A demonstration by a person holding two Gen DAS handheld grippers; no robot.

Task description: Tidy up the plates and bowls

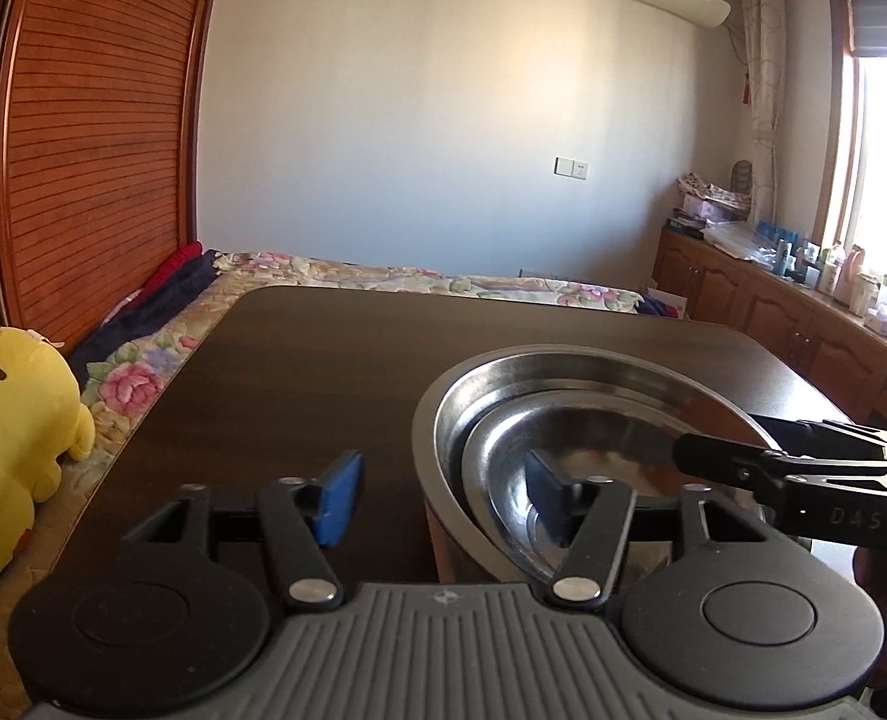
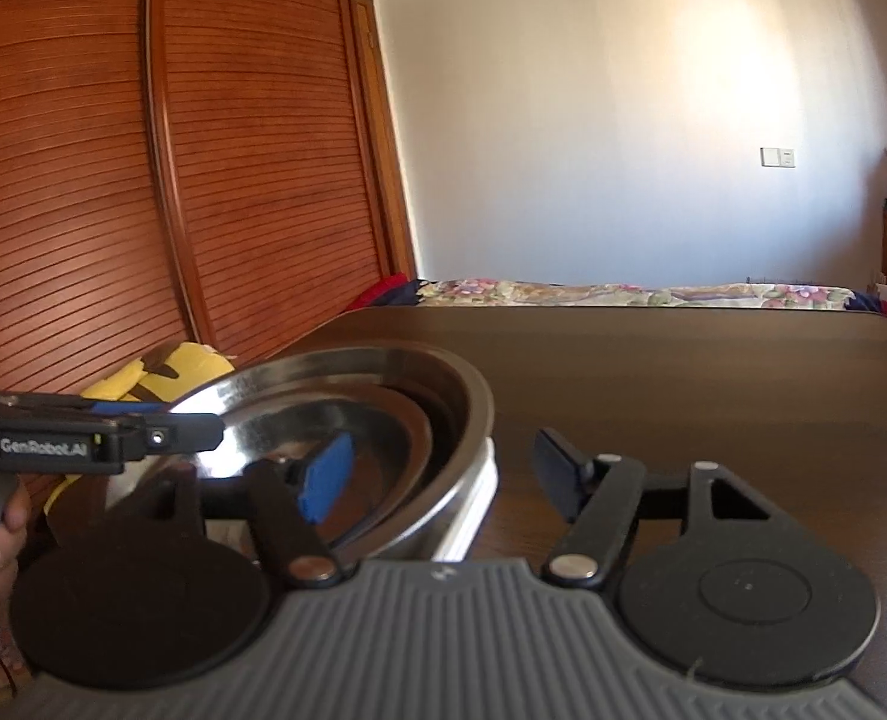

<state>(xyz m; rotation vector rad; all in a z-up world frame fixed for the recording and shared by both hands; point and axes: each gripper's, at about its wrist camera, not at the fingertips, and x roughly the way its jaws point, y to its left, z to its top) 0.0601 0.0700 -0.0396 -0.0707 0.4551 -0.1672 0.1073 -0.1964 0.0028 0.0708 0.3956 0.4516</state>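
A dark brown wooden table with rounded corners point(image 1: 299, 360) carries a nested stack of shiny stainless-steel bowls point(image 1: 569, 396), the smaller ones sitting inside the large outer bowl, near its front edge; the rest of the tabletop shows bare wood. The table stands on a bed covered with a floral quilt point(image 1: 143, 378), where a yellow plush toy point(image 1: 17, 420) lies just beside it
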